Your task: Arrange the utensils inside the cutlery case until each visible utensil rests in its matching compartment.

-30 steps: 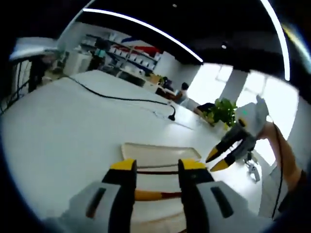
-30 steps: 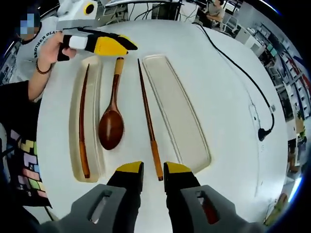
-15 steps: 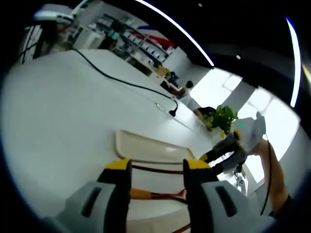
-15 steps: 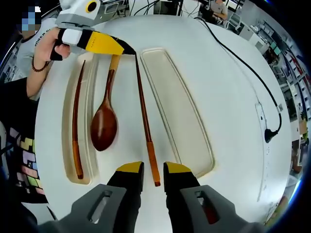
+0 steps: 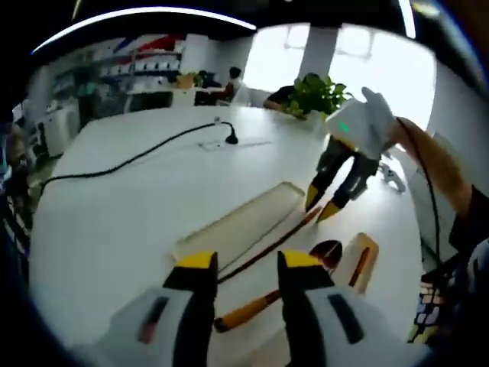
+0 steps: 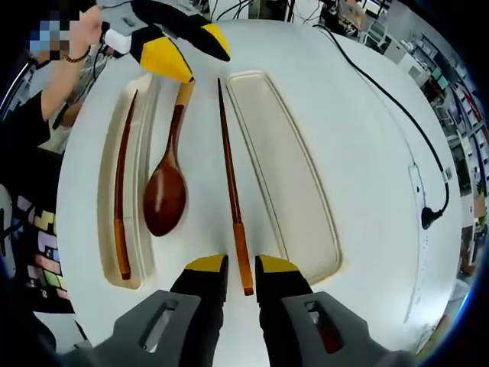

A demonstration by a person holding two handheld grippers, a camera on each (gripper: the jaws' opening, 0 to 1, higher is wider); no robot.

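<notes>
On the white round table [image 6: 367, 130] the utensils lie side by side, going left to right in the right gripper view: a narrow cream tray [image 6: 107, 229] at nine o'clock holds one dark wooden chopstick [image 6: 121, 191]. Next lies a brown wooden spoon [image 6: 166, 191] on the bare table, then the second dark wooden chopstick [image 6: 231, 191], also on the table. A wider cream tray [image 6: 302, 206] at three o'clock sits empty. I judge the loose spoon and chopstick are laid out for sorting, not yet in their compartments.

The left gripper [image 6: 187, 53] hangs at eleven o'clock with its yellow tips spread, right over the spoon's handle end, holding nothing. The right gripper [image 6: 231, 267] sits at six o'clock, its fingers a narrow gap apart, the loose chopstick's orange end running between them, apparently not pinched. In the left gripper view the right gripper's tips hover by that chopstick's end.
</notes>
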